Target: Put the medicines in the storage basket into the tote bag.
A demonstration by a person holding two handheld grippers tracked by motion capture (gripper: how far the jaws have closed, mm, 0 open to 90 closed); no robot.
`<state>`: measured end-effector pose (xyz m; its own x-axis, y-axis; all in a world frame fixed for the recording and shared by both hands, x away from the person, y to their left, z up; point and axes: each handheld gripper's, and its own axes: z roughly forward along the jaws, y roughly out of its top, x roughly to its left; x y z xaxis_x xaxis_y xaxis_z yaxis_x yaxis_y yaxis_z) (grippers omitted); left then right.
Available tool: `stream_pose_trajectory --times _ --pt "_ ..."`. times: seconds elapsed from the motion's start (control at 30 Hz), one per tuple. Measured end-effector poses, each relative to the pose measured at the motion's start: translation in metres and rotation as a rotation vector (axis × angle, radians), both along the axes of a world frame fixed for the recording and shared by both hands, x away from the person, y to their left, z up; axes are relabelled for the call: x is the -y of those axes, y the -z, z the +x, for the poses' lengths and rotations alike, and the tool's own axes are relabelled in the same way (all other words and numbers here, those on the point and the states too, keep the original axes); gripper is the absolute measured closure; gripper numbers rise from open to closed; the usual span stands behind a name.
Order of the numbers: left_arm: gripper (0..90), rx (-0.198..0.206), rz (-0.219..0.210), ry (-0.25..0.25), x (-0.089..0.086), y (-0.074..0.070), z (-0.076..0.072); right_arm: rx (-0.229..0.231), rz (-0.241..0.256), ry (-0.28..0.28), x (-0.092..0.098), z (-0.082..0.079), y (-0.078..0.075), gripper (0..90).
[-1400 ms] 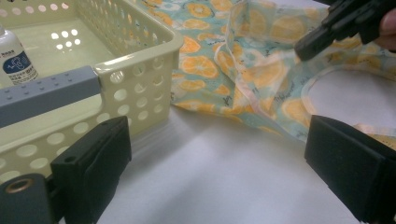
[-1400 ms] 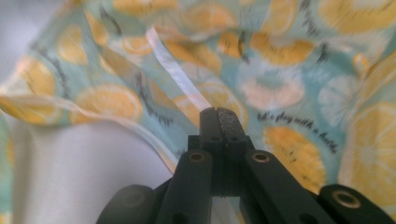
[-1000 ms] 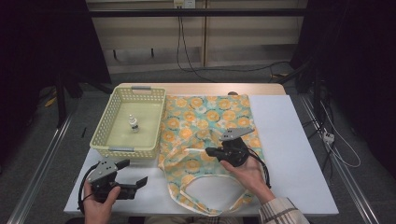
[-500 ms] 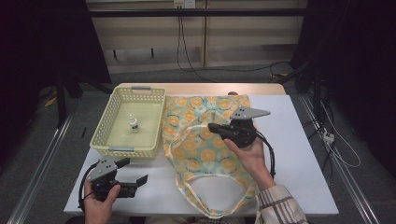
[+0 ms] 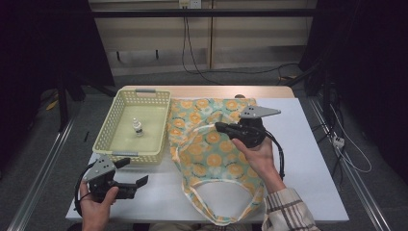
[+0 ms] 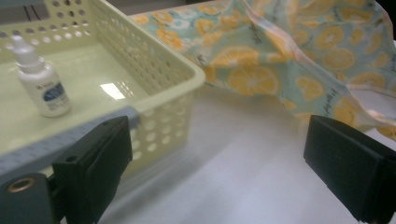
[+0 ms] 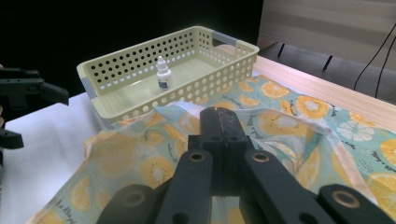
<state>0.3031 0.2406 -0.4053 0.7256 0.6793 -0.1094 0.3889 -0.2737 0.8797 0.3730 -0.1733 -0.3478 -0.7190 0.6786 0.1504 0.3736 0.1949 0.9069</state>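
On the white table top [image 5: 308, 159], a thin fabric bag printed with orange slices on pale teal [image 5: 211, 154] is spread flat, its looped handle lying toward the near edge. Beside it, touching its left edge, a pale yellow perforated plastic basket [image 5: 159, 98] is set, and a small white dropper bottle with a dark label [image 5: 138, 128] is stood upright inside. The right gripper [image 5: 222, 127] is held over the bag's upper middle, its jaws pressed together on a raised fold of the cloth. The left gripper [image 5: 131, 174] is held low at the near left corner, just before the basket, with its jaws spread wide and nothing between them.
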Motion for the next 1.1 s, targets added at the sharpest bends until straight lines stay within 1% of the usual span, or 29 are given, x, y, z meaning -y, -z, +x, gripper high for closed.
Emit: stream_pose_trajectory --times 0.13,0.17,0.2,0.23,0.27,0.3,0.33,0.4,0.5,0.53,0.57,0.6,0.63,0.67,0.7,0.73,0.77,0.83,0.9,0.93,0.97,1.0,1.03,1.1 --pt "7.7 -0.018 0.008 0.007 -0.006 -0.008 0.009 -0.007 -0.006 -0.011 -0.002 0.001 0.002 90.0" --pt "7.6 -0.023 0.007 0.001 -0.007 -0.01 0.011 -0.008 -0.008 -0.011 -0.003 0.001 0.002 90.0" --pt "7.9 -0.023 0.012 0.001 -0.008 -0.012 0.013 -0.012 -0.006 -0.01 -0.003 0.001 0.002 90.0" --pt "7.9 -0.029 0.03 -0.009 -0.009 -0.014 0.016 -0.012 -0.006 -0.01 -0.003 0.001 0.002 90.0" --pt "7.7 -0.036 0.033 -0.015 -0.01 -0.017 0.018 -0.012 -0.003 -0.011 -0.003 0.001 0.002 90.0" --pt "7.0 -0.052 0.027 0.0 -0.011 -0.019 0.022 -0.014 -0.001 -0.01 -0.003 0.0 0.003 90.0" --pt "6.8 -0.064 0.025 0.001 -0.012 -0.02 0.026 -0.015 -0.002 -0.011 -0.003 0.0 0.003 90.0" --pt "6.8 -0.068 0.043 -0.008 -0.01 -0.025 0.033 -0.018 -0.01 -0.016 -0.003 -0.001 0.005 90.0" --pt "7.5 -0.06 0.061 -0.019 -0.008 -0.03 0.042 -0.015 -0.014 -0.013 -0.002 -0.001 0.005 90.0" --pt "8.1 -0.058 0.077 -0.023 -0.008 -0.032 0.045 -0.015 -0.013 -0.011 -0.001 -0.002 0.005 90.0" --pt "8.2 -0.06 0.083 -0.012 -0.007 -0.034 0.049 -0.014 -0.012 -0.011 0.0 -0.003 0.004 90.0" --pt "8.3 -0.08 0.091 -0.004 -0.007 -0.035 0.056 -0.013 -0.012 -0.013 0.0 -0.003 0.004 90.0" --pt "8.5 -0.096 0.092 -0.004 -0.007 -0.036 0.059 -0.012 -0.015 -0.013 0.0 -0.003 0.004 90.0" --pt "8.8 -0.097 0.103 -0.008 -0.007 -0.037 0.065 -0.011 -0.016 -0.013 0.0 -0.003 0.005 90.0" --pt "8.4 -0.088 0.105 -0.017 -0.007 -0.036 0.069 -0.011 -0.02 -0.015 0.0 -0.003 0.005 90.0" --pt "8.7 -0.093 0.106 -0.024 -0.007 -0.035 0.074 -0.013 -0.021 -0.016 0.0 -0.002 0.005 90.0" --pt "8.8 -0.107 0.102 -0.031 -0.007 -0.035 0.078 -0.014 -0.022 -0.017 -0.001 -0.002 0.006 90.0" --pt "8.8 -0.119 0.115 -0.036 -0.007 -0.034 0.088 -0.019 -0.022 -0.019 -0.001 -0.002 0.006 90.0" --pt "9.0 -0.109 0.136 -0.053 -0.006 -0.036 0.095 -0.021 -0.027 -0.02 -0.001 -0.001 0.008 90.0" --pt "10.0 -0.092 0.15 -0.057 -0.005 -0.037 0.098 -0.023 -0.028 -0.021 -0.002 -0.001 0.008 90.0" --pt "10.7 -0.083 0.148 -0.06 -0.005 -0.039 0.101 -0.023 -0.029 -0.021 -0.003 -0.001 0.008 90.0" --pt "11.4 -0.084 0.139 -0.061 -0.005 -0.04 0.106 -0.023 -0.029 -0.022 -0.003 -0.001 0.008 90.0" --pt "11.7 -0.094 0.138 -0.068 -0.005 -0.041 0.11 -0.021 -0.029 -0.023 -0.003 -0.001 0.008 90.0" --pt "11.5 -0.094 0.164 -0.078 -0.002 -0.042 0.121 -0.021 -0.03 -0.023 -0.003 -0.001 0.008 90.0"
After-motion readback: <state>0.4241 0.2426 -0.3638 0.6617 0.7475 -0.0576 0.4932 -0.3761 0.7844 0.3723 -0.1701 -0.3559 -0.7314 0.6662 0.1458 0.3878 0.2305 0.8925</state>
